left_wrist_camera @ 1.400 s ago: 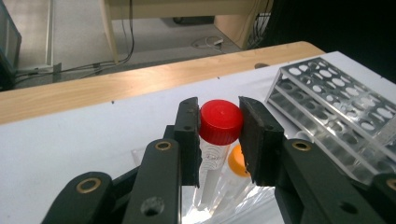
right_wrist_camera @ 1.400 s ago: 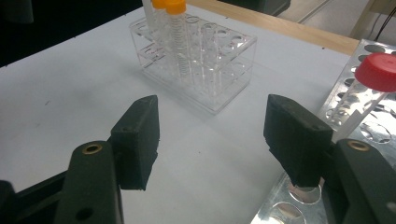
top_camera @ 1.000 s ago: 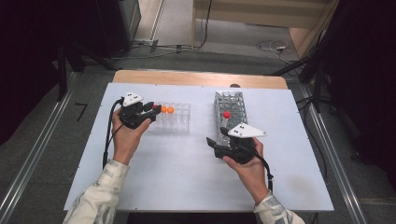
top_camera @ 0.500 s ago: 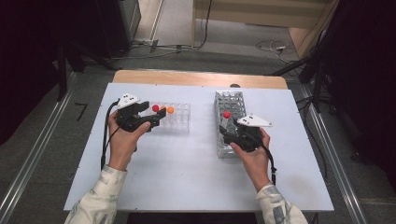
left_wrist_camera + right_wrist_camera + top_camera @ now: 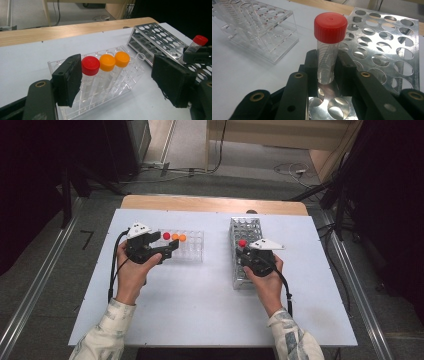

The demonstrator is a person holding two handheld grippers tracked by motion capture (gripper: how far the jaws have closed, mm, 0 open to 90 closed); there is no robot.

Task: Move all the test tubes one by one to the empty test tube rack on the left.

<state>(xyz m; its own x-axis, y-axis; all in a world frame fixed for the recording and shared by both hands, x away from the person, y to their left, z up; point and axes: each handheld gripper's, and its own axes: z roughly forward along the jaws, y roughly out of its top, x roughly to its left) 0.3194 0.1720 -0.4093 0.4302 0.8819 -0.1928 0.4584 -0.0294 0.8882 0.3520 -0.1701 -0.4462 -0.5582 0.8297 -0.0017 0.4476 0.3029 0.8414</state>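
Observation:
My left gripper (image 5: pixel 167 244) stands open at the near left side of the clear plastic rack (image 5: pixel 194 252); its jaws have just opened, and its pads (image 5: pixel 68 80) touch nothing. In that rack stand a red-capped tube (image 5: pixel 90 65), two orange-capped tubes (image 5: pixel 107 62) and an uncapped tube (image 5: pixel 140 58). My right gripper (image 5: pixel 327 67) has just closed on another red-capped tube (image 5: pixel 330 25). This tube stands upright in the metal rack (image 5: pixel 387 50), its cap above the jaws. From above, that right gripper (image 5: pixel 245 254) sits over the metal rack's left side, with the red cap (image 5: pixel 242 243) beside it.
The two racks stand side by side on a white table (image 5: pixel 200 305), the clear one left, the metal rack (image 5: pixel 246 226) right and running away from me. A wooden strip (image 5: pixel 210 204) borders the far edge. Bare tabletop lies in front of both hands.
My left gripper's jaws opened, leaving the red-capped tube standing in the clear rack. My right gripper moved forward along the metal rack and closed on its red-capped tube.

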